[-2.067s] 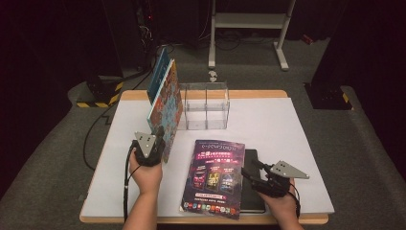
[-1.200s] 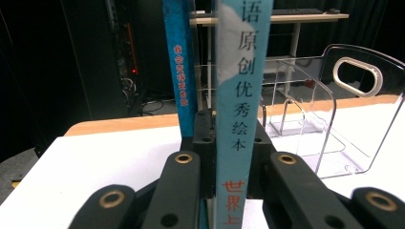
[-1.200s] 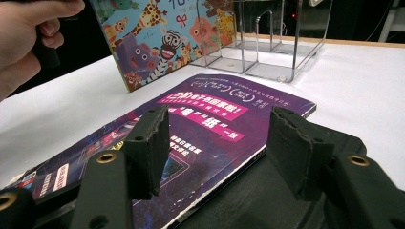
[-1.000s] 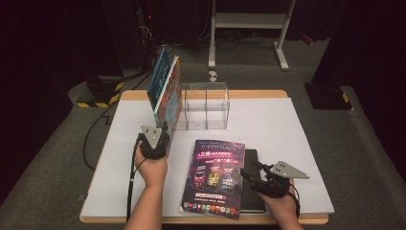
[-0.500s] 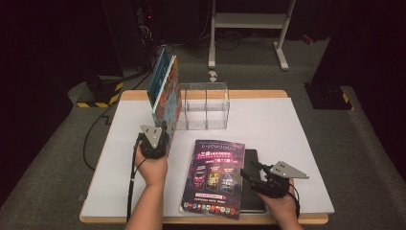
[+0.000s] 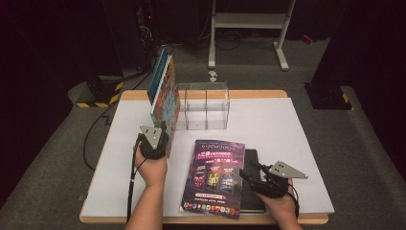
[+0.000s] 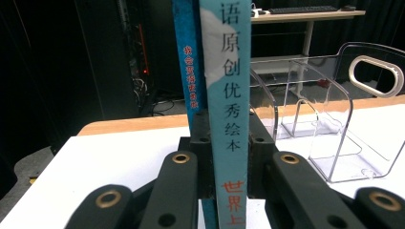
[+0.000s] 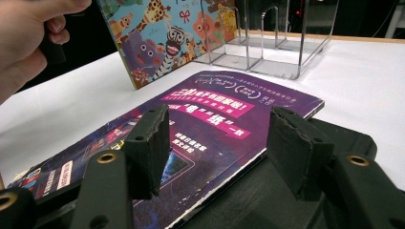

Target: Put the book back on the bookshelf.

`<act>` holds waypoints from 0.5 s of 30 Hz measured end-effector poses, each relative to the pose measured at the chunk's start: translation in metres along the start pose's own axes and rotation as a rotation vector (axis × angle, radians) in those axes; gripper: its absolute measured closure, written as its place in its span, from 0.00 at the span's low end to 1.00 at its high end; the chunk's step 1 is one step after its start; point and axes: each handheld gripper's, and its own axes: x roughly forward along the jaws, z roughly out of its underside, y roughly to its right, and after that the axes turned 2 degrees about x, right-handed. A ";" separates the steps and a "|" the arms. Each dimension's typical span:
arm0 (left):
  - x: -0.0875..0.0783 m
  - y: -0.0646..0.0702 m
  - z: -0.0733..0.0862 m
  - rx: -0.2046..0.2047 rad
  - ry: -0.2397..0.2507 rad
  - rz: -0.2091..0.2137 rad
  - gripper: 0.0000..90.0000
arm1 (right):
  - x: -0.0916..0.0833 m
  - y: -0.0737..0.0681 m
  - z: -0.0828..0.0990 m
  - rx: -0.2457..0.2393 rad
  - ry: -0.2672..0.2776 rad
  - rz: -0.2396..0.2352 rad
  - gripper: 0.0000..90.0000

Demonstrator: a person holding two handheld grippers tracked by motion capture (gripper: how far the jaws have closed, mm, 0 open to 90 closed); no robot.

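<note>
Now, from the high view, the picture books [image 6: 165, 93] stand on edge at about ten o'clock on the desk [image 6: 287, 124], their tops tipped toward the desk's left side and their far end just beside the left wall of the clear file rack [image 6: 203, 106]. Two seconds back the left tongs [image 6: 154, 140] had them nearer the front, leaning over the desk; since then the hand has slid them toward twelve o'clock and stood them straighter, and for the last second they have hardly stirred. To my eye they are being lined up for a slot in the rack, not yet entered.

In the left gripper view the tongs are clamped on the pale-blue spine [image 7: 229, 90], with a darker blue book [image 7: 190, 71] pressed against it on the left. The empty rack [image 7: 329, 114] sits off at two o'clock.

In the right gripper view the right tongs [image 8: 217, 143] stand apart, gripping nothing, poised over the purple magazine [image 8: 210, 119], which lies flat on a black folder [image 8: 267, 191] at about five o'clock on the desk. That hand has kept where it was, waiting its turn, I would guess.
</note>
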 end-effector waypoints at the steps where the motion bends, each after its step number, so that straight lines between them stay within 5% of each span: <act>1: 0.000 -0.001 0.000 0.000 -0.001 0.001 0.86 | 0.000 0.000 0.000 0.002 0.000 -0.001 0.45; 15: 0.000 -0.002 0.000 -0.025 -0.013 0.037 0.80 | 0.002 -0.002 0.001 -0.005 -0.007 0.000 0.45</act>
